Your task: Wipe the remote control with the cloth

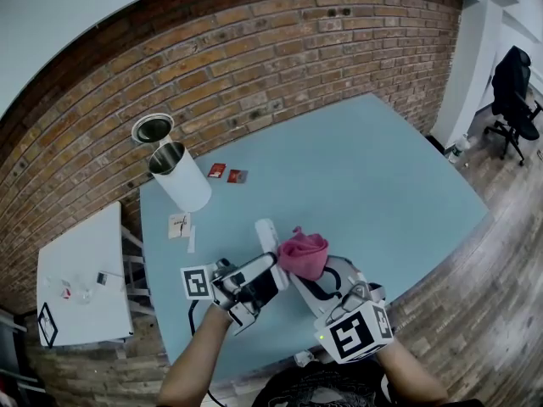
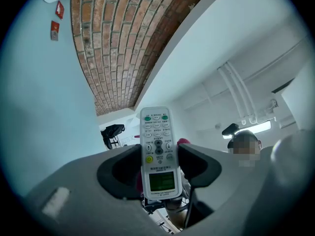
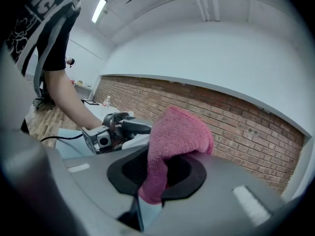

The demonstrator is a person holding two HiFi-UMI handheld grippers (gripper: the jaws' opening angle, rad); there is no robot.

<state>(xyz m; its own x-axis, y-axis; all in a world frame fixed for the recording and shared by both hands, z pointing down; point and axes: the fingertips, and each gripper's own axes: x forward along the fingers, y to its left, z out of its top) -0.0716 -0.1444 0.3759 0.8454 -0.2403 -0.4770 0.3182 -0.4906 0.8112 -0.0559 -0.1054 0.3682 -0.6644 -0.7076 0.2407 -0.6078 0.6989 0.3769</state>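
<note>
A white remote control (image 2: pixel 157 151) with a small green screen stands up between the jaws of my left gripper (image 2: pixel 157 163), which is shut on it. In the head view the remote (image 1: pixel 266 237) sticks out of the left gripper (image 1: pixel 265 275) above the table's near part. My right gripper (image 3: pixel 165 173) is shut on a bunched pink cloth (image 3: pixel 174 141). The cloth (image 1: pixel 304 254) sits right beside the remote's upper end in the head view, with the right gripper (image 1: pixel 327 278) behind it. The left gripper (image 3: pixel 115 129) also shows in the right gripper view, left of the cloth.
A light blue table (image 1: pixel 382 185) stands against a brick wall (image 1: pixel 280 66). On it sit a white cylinder bin (image 1: pixel 180 178), its lid (image 1: pixel 153 129), two small red packets (image 1: pixel 227 173) and paper slips (image 1: pixel 180 225). A white side table (image 1: pixel 85 278) is on the left, an office chair (image 1: pixel 513 91) at the far right.
</note>
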